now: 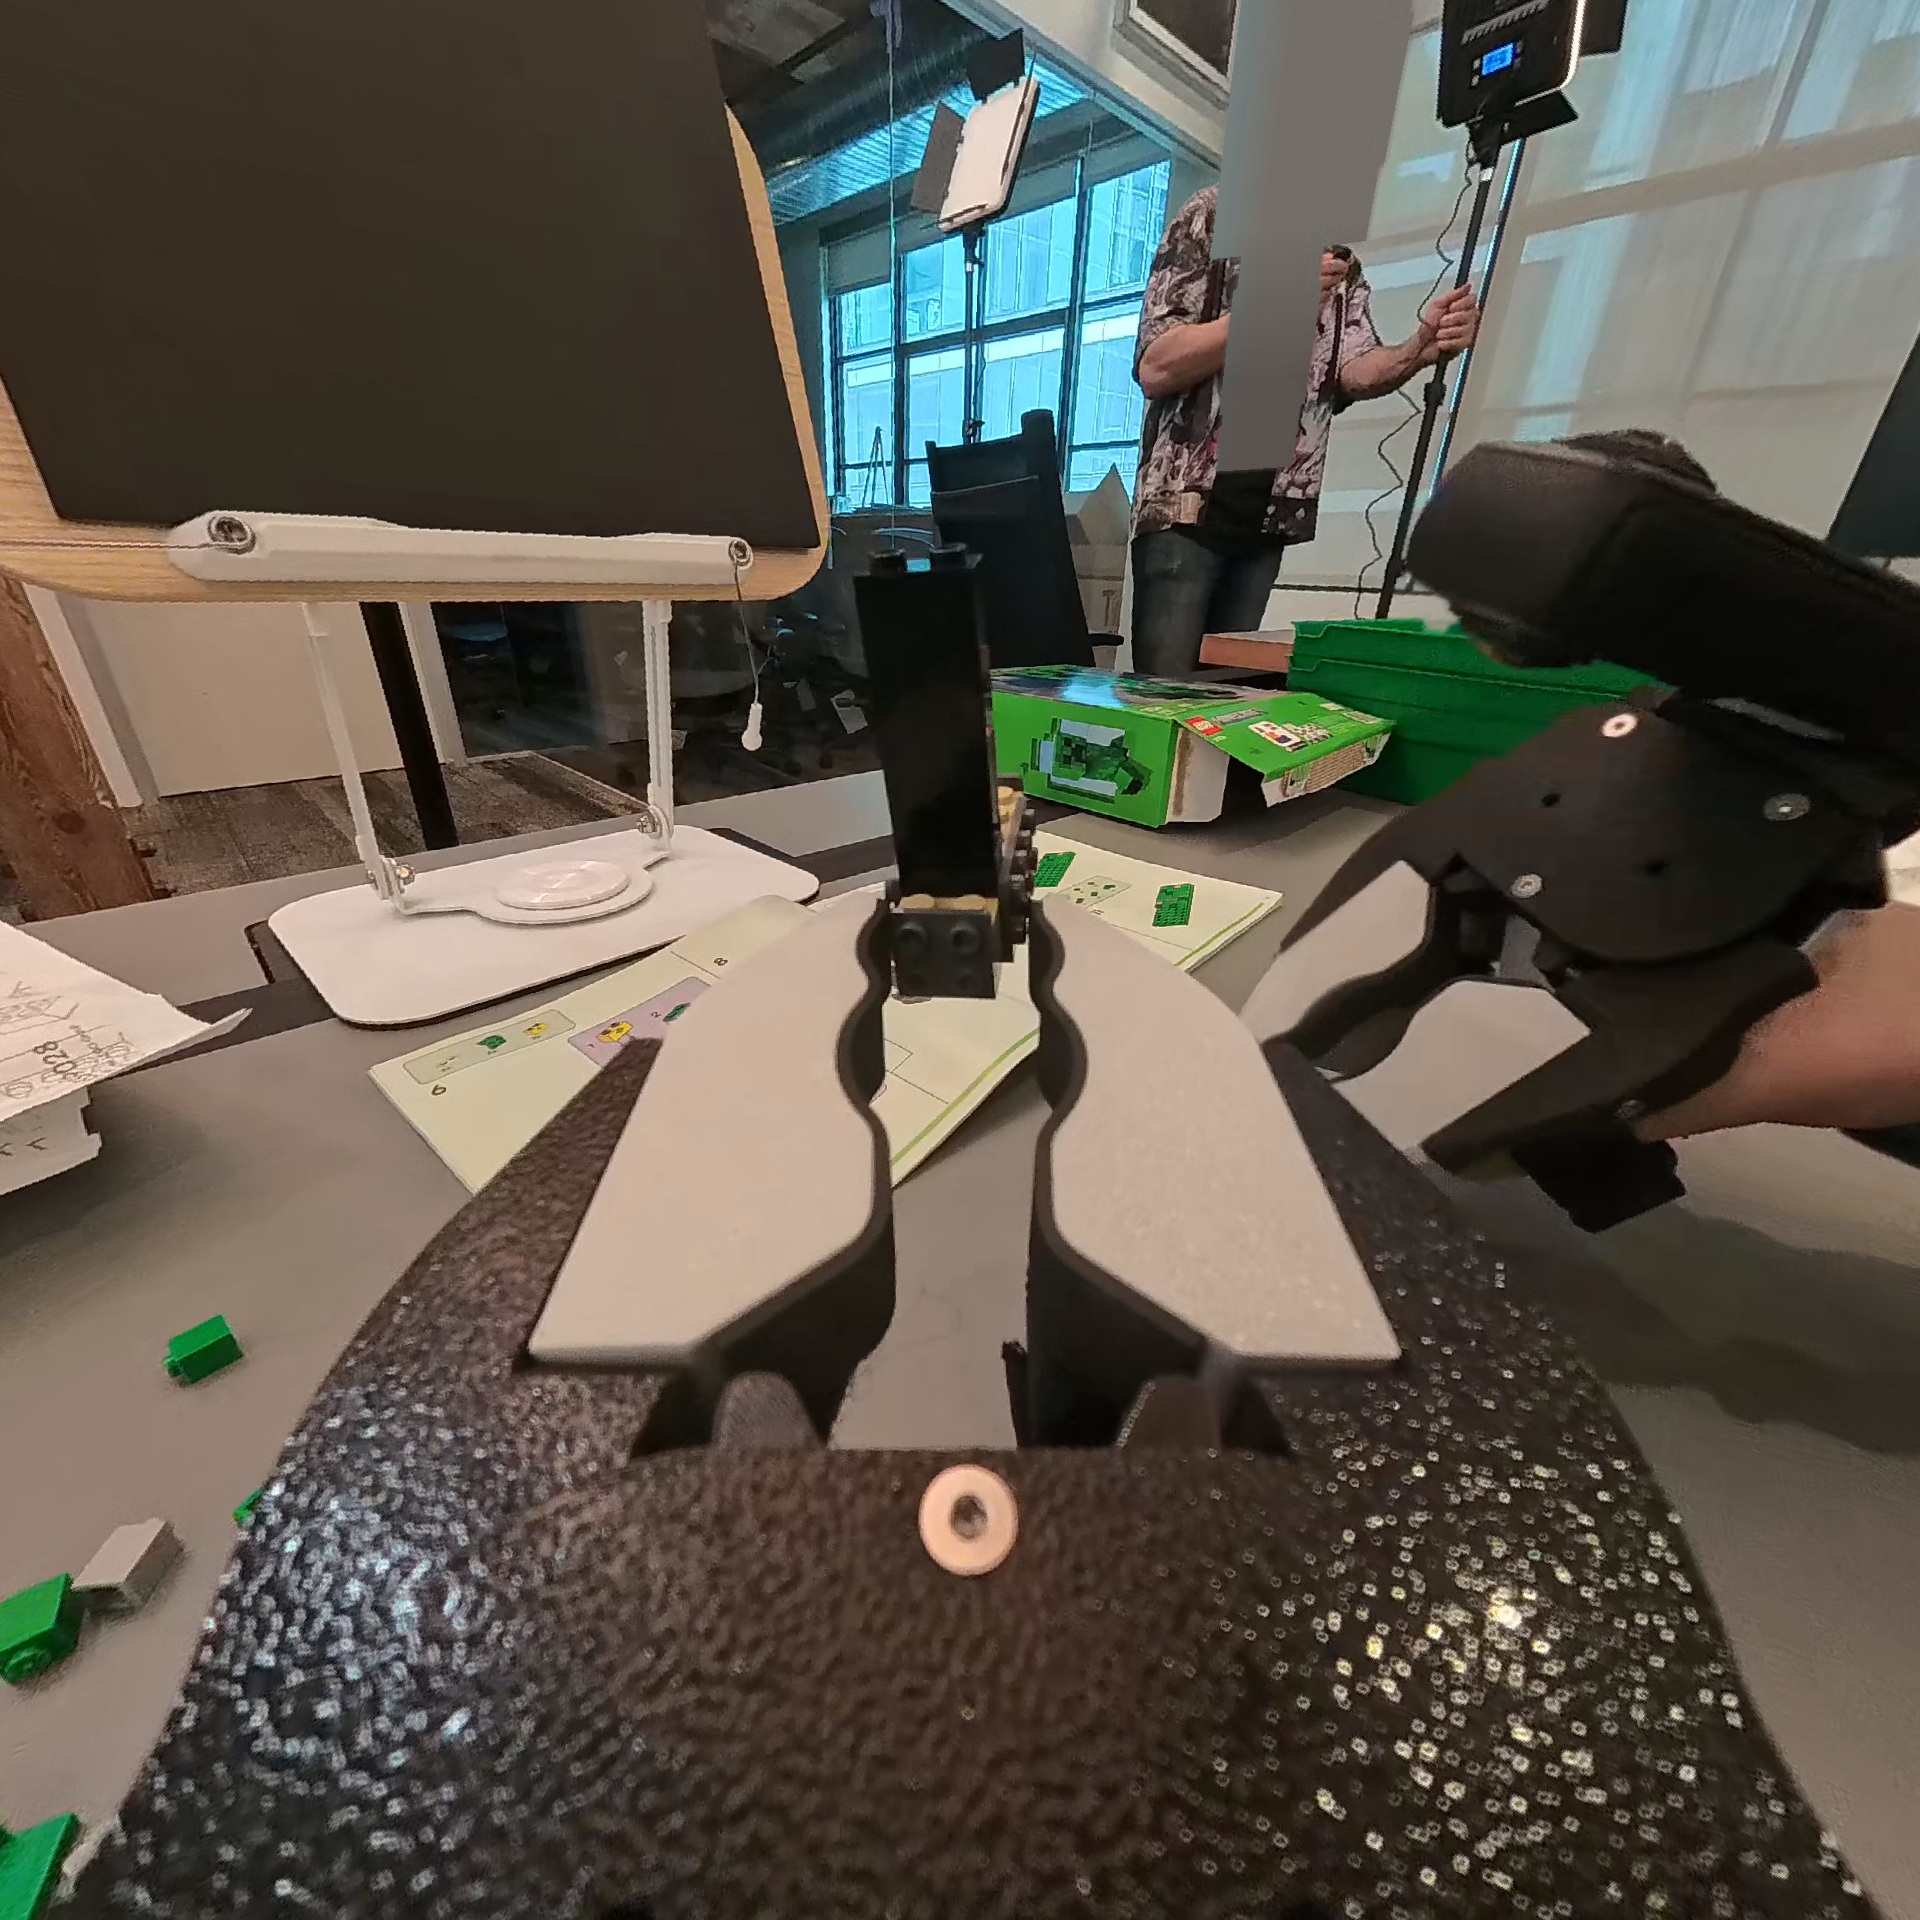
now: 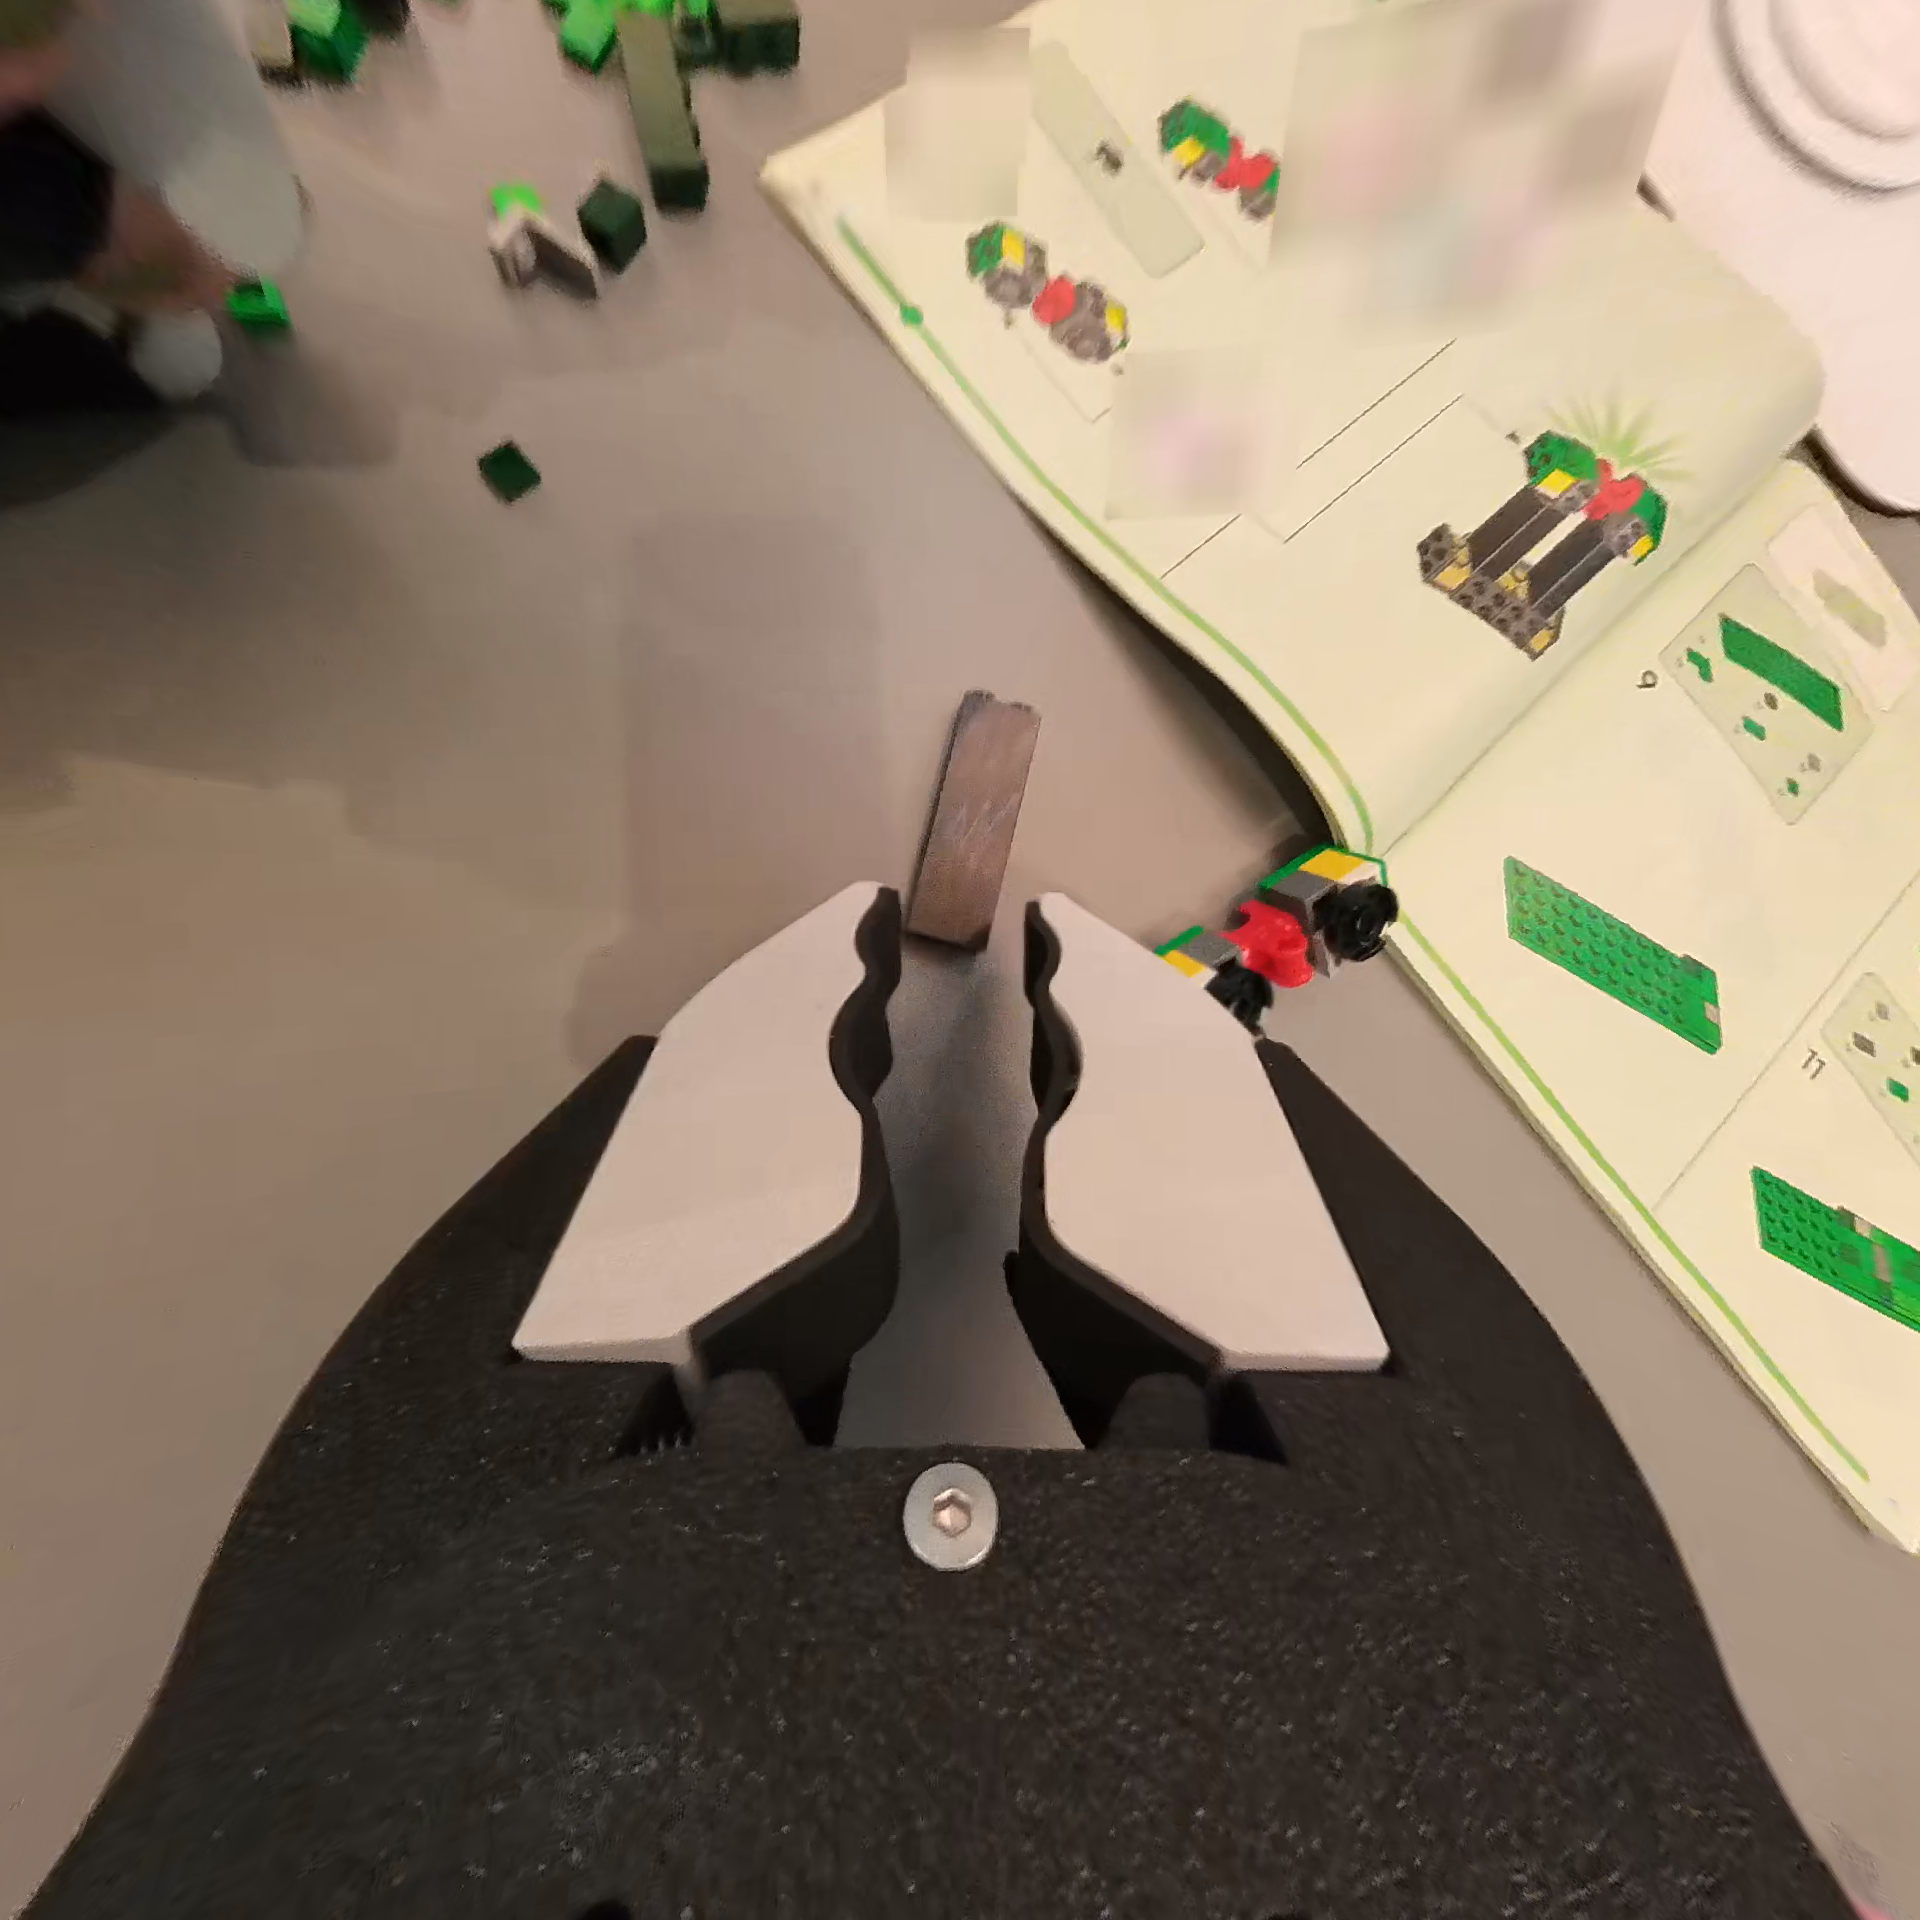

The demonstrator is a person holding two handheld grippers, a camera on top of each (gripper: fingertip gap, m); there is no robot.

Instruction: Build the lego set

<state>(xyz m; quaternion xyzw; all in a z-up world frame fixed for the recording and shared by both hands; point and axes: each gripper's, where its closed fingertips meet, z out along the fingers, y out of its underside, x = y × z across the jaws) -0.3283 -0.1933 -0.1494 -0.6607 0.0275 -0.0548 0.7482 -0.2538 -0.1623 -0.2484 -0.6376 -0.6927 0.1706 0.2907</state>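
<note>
A: Left to right, quick. Loose green bricks [image 1: 203,1349] far left on the table [image 1: 312,1195], then the left gripper [image 1: 954,971]?

B: Yep. Its fingers are clamped on the base of a black assembly [image 1: 930,790], held up off the table, tall black column pointing up and away from the cam, studs at the top. Booklet [image 1: 727,997] lies beneath.

A: And the right gripper [image 2: 951,914]?

B: Fingers apart w/ a narrow gap, nothing pinched. A dark long brick [image 2: 977,821] lies flat on the table just ahead of the tips, near end almost between them. Long axis runs nearly straight out along the fingers, tipped slightly right.

A: So right is nearer that brick?

B: Def. I'd judge a short push fwd gets the fingers round its narrow width. Small red-and-yellow sub-build [image 2: 1288,930] sits just right of it, by the booklet edge
</note>
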